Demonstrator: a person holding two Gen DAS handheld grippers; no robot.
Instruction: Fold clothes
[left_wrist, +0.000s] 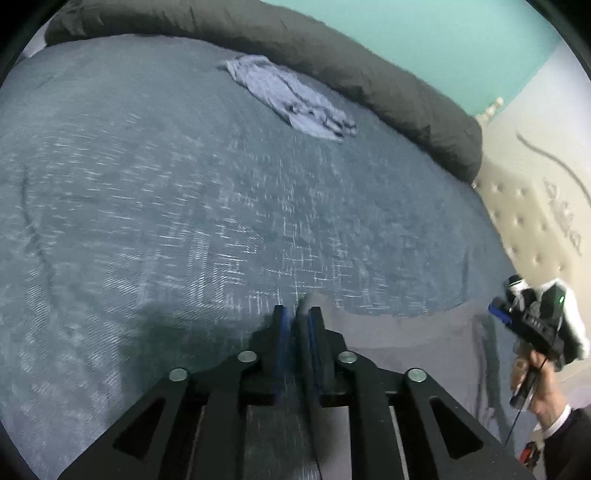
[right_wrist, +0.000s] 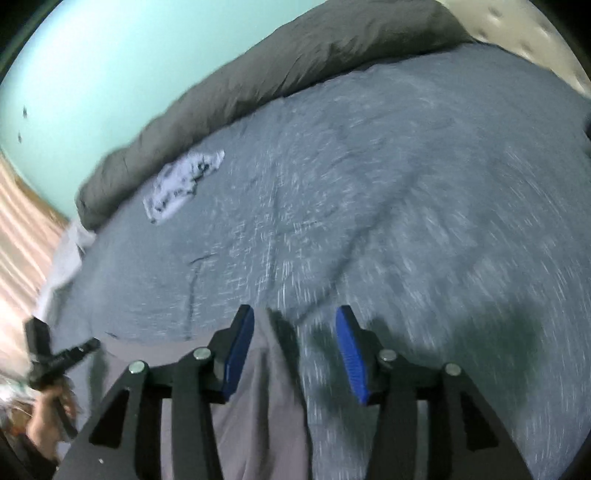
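A grey garment lies flat at the near edge of the bed, and its edge rises in a small fold at my left gripper. The blue pads stand a narrow gap apart, with that fold between them but not visibly pinched. In the right wrist view the same grey garment runs under my right gripper, whose jaws are wide apart above the cloth and grip nothing. Each gripper also shows in the other's view: the right gripper at the far right, the left gripper at the far left, both held by hands.
A crumpled light-blue garment lies far back on the blue-grey bedspread. Behind it runs a rolled dark grey duvet. A cream tufted headboard and a teal wall border the bed.
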